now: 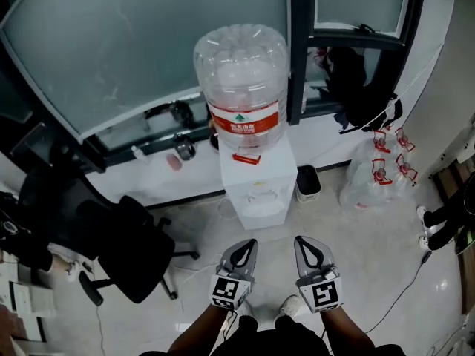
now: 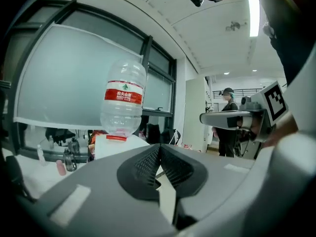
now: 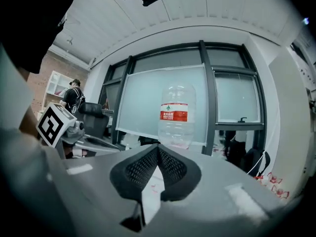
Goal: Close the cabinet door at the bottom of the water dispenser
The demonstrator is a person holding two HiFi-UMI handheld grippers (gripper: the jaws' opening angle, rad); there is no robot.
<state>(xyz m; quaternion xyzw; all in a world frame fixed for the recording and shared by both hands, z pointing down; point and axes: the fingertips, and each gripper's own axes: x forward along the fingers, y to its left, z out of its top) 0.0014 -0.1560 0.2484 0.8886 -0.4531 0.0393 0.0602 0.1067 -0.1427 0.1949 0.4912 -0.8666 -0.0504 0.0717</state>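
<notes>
Door at the foot of the dispenser is out of my sight from above, so I cannot tell whether it stands open; I judge nothing done yet. The dispenser stands on the floor at 12 o'clock of my left gripper and right gripper, both clenched on nothing and clear of it. Its bottle looks nearly empty.
</notes>
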